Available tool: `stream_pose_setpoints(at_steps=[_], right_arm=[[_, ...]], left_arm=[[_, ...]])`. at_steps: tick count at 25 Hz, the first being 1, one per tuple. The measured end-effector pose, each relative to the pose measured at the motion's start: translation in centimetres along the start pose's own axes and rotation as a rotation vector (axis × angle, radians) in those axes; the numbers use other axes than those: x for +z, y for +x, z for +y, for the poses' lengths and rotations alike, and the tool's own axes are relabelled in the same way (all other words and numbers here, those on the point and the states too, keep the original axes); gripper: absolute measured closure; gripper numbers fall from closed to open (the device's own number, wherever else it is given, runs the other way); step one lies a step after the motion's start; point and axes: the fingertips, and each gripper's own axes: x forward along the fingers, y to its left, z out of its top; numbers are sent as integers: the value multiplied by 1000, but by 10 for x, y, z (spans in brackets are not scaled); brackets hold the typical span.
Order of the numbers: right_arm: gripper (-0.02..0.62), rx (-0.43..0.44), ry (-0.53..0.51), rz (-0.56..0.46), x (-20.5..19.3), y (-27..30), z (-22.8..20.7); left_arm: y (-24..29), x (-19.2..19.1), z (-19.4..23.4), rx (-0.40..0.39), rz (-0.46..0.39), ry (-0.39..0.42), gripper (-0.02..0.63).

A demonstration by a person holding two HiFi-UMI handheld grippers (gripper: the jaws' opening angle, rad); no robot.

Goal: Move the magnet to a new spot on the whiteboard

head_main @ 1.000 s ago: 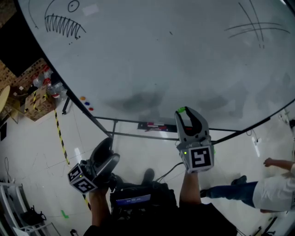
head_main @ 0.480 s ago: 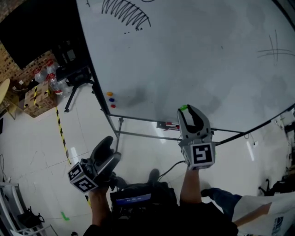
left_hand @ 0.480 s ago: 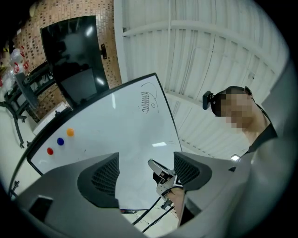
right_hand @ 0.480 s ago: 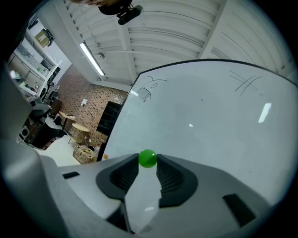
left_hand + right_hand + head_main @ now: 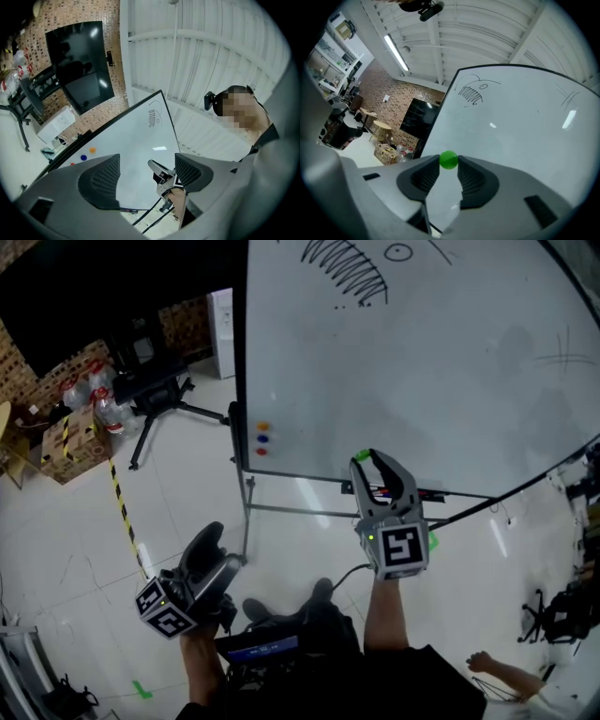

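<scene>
A small round green magnet [image 5: 449, 160] is pinched at the tips of my right gripper [image 5: 449, 161], which is shut on it. In the head view the green magnet [image 5: 361, 457] and right gripper [image 5: 367, 461] are held in front of the lower edge of the whiteboard [image 5: 441, 381]. Three more magnets, orange [image 5: 262, 426], blue [image 5: 262, 438] and red [image 5: 262, 451], stick to the board's lower left corner. My left gripper [image 5: 216, 554] hangs low at the left, open and empty; in its own view the left gripper [image 5: 143, 173] points up at the whiteboard [image 5: 136, 140].
A marker sketch [image 5: 345, 273] fills the board's top. The board stands on a metal frame [image 5: 281, 510] over a white tiled floor. A black tripod stand [image 5: 155, 395], cardboard boxes [image 5: 70, 442] and yellow-black floor tape [image 5: 124, 517] lie to the left. A person's hand [image 5: 483, 664] shows at lower right.
The view has swung so the whiteboard has shifted right and its left edge with the three magnets now shows. My right gripper still holds the green magnet; the left stays low.
</scene>
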Motion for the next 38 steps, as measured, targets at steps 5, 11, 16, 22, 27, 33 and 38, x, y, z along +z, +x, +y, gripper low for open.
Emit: stream_pose_setpoints(at_steps=[5,11,16,22,27,33,38], right_arm=[[446,-2,-11,28,2,9,24],[446,7,-21,34,2,28,29],[446,31,4,13,-3,55,29],[446,58,19,-12,-9,85,17],[446,65,41,-17,-16,100,7],[446,83,38,-2,-17,112,20],[446,29,46,32,-20,121,34]], left_arm=[[-21,15,9,5,-8,-20,247],[-19,24,21,12,-16,-20,247],[-9,31,34,45,-17,0,247],[27,39,48,54,2,29,247],[47,39,64,68,16,32,247],[56,46,80,48,35,30,247],[56,58,97,2,91,-11,247]])
